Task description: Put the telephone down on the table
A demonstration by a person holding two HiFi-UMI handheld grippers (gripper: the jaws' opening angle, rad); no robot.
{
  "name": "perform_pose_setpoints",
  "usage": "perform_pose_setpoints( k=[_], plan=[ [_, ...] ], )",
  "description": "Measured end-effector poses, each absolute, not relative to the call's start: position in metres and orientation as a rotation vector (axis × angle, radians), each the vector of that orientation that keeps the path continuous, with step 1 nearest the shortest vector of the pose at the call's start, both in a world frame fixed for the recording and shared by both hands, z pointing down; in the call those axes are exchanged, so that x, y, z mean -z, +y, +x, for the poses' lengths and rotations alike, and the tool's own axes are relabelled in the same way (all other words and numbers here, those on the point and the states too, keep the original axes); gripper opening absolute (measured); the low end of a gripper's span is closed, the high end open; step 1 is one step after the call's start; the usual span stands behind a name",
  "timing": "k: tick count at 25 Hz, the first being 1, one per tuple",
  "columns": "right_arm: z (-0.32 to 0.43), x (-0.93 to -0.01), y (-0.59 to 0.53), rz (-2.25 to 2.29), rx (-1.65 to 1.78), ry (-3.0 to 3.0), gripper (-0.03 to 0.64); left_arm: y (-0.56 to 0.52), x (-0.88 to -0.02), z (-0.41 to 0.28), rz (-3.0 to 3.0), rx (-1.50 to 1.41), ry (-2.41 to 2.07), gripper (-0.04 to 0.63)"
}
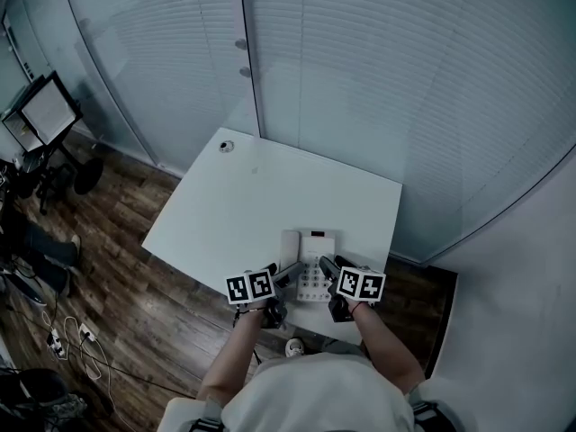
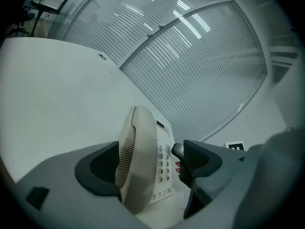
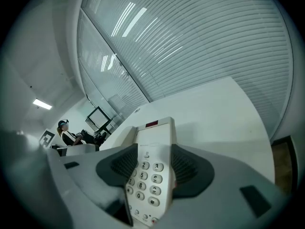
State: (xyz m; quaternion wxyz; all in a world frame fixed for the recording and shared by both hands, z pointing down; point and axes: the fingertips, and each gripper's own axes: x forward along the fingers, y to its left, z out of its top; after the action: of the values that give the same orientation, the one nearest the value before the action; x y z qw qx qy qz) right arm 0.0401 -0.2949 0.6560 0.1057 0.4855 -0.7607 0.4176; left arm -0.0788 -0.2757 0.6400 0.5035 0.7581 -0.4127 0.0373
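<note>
A cream push-button telephone (image 1: 310,259) with its handset on the cradle is at the near edge of the white table (image 1: 261,196). My left gripper (image 1: 290,273) comes in at its left corner, my right gripper (image 1: 328,266) at its right. In the left gripper view the telephone (image 2: 143,161) fills the gap of the left gripper (image 2: 150,163), handset side against one pad, keypad face by the other. In the right gripper view the right gripper (image 3: 155,168) is shut on the keypad part of the telephone (image 3: 150,175), a pad on each side. The underside is hidden, so I cannot tell whether it rests on the table.
A small round fitting (image 1: 226,146) sits at the table's far left corner. Glass walls with blinds (image 1: 378,79) stand behind the table. A monitor on a stand (image 1: 49,111) and cables (image 1: 72,345) are on the wooden floor at left. A seated person (image 3: 66,135) shows far off.
</note>
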Motion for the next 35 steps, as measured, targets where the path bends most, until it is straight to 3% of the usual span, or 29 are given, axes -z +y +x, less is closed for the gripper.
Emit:
perform_pose_setpoints(
  k=[4,7,8,21,35],
  plan=[
    [0.04,-0.65,-0.287,1.458,-1.235,-2.246,0.198,-0.267,-0.633,-0.084,1.831,-0.077,-1.036,0.393],
    [0.037,-0.645,-0.283,1.468,-1.233,-2.262,0.177,-0.263,-0.633,-0.09,1.817,-0.077,-1.101,0.224],
    [0.037,-0.643,-0.281,1.471,-1.229,-2.268,0.169,-0.261,-0.632,-0.091,1.818,-0.079,-1.115,0.202],
    [0.027,-0.613,-0.254,1.46,-1.156,-2.358,0.074,-0.226,-0.623,-0.088,1.833,-0.098,-1.15,0.08],
    [0.021,-0.593,-0.211,1.432,-1.076,-2.42,0.041,-0.197,-0.604,-0.086,1.896,-0.106,-1.149,0.023]
  ],
)
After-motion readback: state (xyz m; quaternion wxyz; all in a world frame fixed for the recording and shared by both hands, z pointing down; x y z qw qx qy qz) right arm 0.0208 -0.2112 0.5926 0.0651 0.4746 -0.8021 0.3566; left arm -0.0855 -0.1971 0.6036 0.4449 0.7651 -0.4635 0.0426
